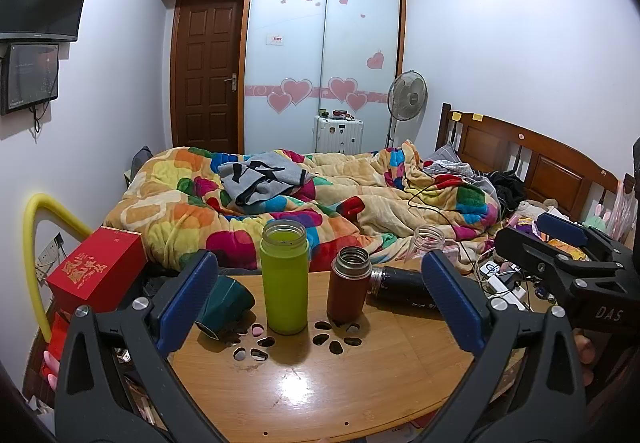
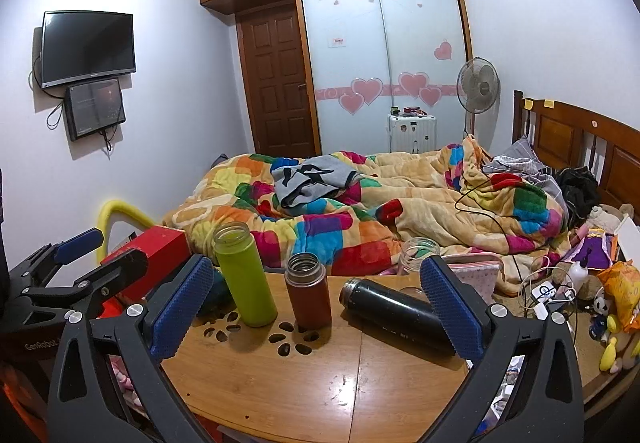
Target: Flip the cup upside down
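While both your claws hang wide over the near tabletop [image 1: 360,383], nothing sits between their pads. Left claw [image 1: 320,299] frames the green cup [image 1: 284,279], upright, mouth up, mid-tabletop. Just right of it stands the brown flask [image 1: 348,285], also upright and open. Black flask [image 2: 396,313] lies on its side further right, mouth pointing left, close to your right claw [image 2: 316,307]. A dark green cup [image 1: 224,303] lies tipped at the left edge, beside the red box [image 1: 96,267]. Bed [image 2: 400,203] beyond.

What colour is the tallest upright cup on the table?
Lime green, with a clear rim; it shows best in the left wrist view.
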Tool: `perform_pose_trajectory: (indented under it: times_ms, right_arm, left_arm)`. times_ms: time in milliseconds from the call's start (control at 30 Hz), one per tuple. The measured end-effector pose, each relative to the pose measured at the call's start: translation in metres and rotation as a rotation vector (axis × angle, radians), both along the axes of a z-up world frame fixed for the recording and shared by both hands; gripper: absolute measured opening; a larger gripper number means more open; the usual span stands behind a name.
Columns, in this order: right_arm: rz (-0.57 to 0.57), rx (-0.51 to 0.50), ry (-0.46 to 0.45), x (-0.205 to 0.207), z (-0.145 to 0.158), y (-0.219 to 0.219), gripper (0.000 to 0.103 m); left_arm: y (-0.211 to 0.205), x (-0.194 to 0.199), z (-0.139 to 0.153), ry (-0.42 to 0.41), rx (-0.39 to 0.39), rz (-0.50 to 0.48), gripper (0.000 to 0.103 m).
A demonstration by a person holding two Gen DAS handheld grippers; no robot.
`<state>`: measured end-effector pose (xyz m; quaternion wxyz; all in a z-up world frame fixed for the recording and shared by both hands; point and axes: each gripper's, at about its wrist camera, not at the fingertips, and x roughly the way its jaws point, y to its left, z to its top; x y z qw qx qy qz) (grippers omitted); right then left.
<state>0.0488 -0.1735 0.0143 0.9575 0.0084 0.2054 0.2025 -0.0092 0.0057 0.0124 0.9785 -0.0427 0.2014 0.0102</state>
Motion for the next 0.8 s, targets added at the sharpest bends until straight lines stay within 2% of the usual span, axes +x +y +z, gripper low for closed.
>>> perform_pose_trajectory:
  times_ms: [800]
  right_arm:
    - [0.001, 0.002, 0.0, -0.0013, 0.0008, 0.0013, 0.103]
  left_arm:
    - [-0.0005, -0.0002, 0.0004, 0.0, 0.003, 0.0, 0.103]
